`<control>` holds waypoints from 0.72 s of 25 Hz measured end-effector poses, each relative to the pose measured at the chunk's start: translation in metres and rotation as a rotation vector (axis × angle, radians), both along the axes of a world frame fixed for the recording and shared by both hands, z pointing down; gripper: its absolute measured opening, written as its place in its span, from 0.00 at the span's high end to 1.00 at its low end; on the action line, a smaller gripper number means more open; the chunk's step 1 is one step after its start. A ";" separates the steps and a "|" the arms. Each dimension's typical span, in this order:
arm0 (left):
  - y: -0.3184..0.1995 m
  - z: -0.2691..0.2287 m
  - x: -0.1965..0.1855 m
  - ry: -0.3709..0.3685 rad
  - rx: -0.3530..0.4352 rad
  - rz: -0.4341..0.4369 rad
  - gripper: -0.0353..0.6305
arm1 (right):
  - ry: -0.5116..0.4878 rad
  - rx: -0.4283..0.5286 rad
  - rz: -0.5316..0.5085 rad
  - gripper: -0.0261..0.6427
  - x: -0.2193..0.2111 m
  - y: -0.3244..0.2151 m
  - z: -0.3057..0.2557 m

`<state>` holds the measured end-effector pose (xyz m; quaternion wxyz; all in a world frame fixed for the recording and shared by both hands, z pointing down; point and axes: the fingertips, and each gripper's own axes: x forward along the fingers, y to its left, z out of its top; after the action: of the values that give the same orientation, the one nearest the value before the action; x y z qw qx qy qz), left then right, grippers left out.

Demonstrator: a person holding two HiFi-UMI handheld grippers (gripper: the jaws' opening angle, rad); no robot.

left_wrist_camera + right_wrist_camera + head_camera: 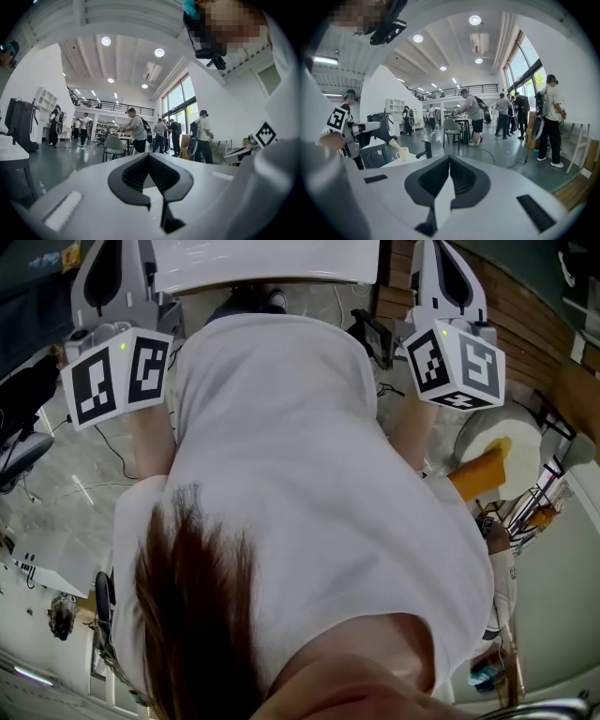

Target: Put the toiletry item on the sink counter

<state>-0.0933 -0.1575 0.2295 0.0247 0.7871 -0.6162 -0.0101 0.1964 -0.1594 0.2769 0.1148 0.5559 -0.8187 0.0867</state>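
Observation:
A white mug (402, 153) with a tan, tube-like item (393, 143) leaning out of it stands on a white counter (391, 164) beside a black faucet (425, 149), ahead and left in the right gripper view. My right gripper (449, 159) is far from it, shut and empty. My left gripper (149, 157) points into the open hall, also shut with nothing between its jaws. In the head view both marker cubes (117, 374) (457, 362) are raised on either side of a white-shirted torso (300, 502). An orange tube (478, 474) lies against a round white object (511, 442) at the right.
Several people stand around tables and chairs (114, 145) in the hall. A black machine (19, 124) stands at the left of the left gripper view. Cables (117, 456) run over the pale floor. A white slab (262, 263) crosses the top of the head view.

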 end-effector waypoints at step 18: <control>-0.012 -0.030 0.066 -0.105 0.014 0.166 0.93 | -0.047 0.021 -0.001 0.94 0.018 -0.006 -0.013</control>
<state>-0.0278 -0.1696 0.1995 -0.0122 0.8350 -0.5494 0.0288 0.2146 -0.1658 0.2636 0.0895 0.5546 -0.8222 0.0911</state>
